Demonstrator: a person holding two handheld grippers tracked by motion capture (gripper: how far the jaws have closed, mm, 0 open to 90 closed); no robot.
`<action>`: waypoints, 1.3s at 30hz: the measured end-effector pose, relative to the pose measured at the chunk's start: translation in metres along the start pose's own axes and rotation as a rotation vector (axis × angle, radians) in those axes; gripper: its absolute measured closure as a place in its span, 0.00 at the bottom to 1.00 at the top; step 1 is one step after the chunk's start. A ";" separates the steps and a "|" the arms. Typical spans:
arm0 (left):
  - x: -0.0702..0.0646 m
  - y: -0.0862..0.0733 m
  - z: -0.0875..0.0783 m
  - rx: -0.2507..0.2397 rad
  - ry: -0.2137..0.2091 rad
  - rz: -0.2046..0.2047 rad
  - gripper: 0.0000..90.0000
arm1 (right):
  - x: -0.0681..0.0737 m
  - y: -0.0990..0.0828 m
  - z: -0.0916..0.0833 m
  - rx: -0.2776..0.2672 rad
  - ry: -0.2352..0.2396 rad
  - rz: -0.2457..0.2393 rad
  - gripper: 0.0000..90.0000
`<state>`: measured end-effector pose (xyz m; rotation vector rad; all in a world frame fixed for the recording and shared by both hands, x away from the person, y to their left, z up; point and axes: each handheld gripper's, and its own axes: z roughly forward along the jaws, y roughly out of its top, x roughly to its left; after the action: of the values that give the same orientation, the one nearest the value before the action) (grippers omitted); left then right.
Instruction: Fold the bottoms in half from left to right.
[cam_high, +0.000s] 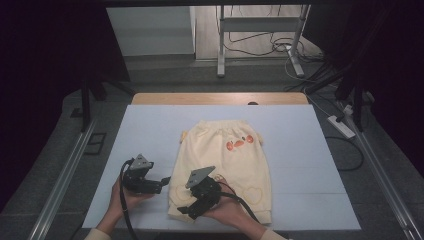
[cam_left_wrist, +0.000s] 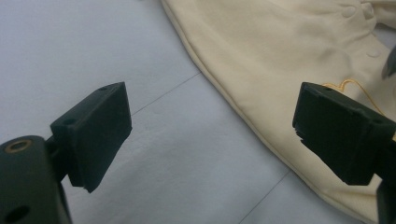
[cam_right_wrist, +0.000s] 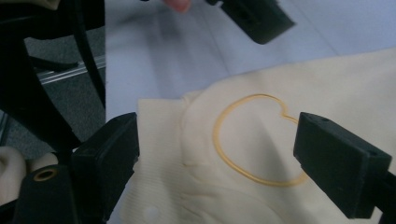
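A pale yellow garment (cam_high: 225, 160) lies flat on the white mat (cam_high: 150, 130), with an orange face print (cam_high: 239, 144) near its far end and heart outlines near its front hem. My left gripper (cam_high: 164, 183) is open just left of the garment's left edge (cam_left_wrist: 280, 56); one jaw hangs over bare mat, the other over the fabric edge. My right gripper (cam_high: 186, 212) is open over the garment's near left corner. In the right gripper view its jaws (cam_right_wrist: 215, 158) straddle an orange heart outline (cam_right_wrist: 252, 140) with nothing pinched. A jaw of the left gripper (cam_right_wrist: 257, 18) shows beyond.
The mat covers a wooden table (cam_high: 220, 98). Metal rails run along the left (cam_high: 65, 170) and right (cam_high: 385, 175) sides. A power strip (cam_high: 341, 126) and cables lie on the floor at the right. A stand's legs (cam_high: 220, 65) rise behind the table.
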<state>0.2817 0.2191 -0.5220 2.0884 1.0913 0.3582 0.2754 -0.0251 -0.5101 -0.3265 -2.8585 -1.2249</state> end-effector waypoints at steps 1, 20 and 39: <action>0.000 0.000 0.000 0.000 0.001 -0.001 0.13 | 0.002 0.001 0.003 0.007 0.004 -0.005 0.16; 0.002 -0.001 0.000 0.006 0.006 -0.004 0.13 | 0.022 0.008 0.041 0.083 0.017 -0.077 0.20; 0.003 -0.001 -0.001 0.005 0.013 -0.006 0.13 | 0.021 0.007 0.035 0.102 -0.062 -0.142 0.84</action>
<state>0.2821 0.2228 -0.5224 2.0891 1.1068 0.3673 0.2587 0.0086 -0.5273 -0.1643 -3.0303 -1.1007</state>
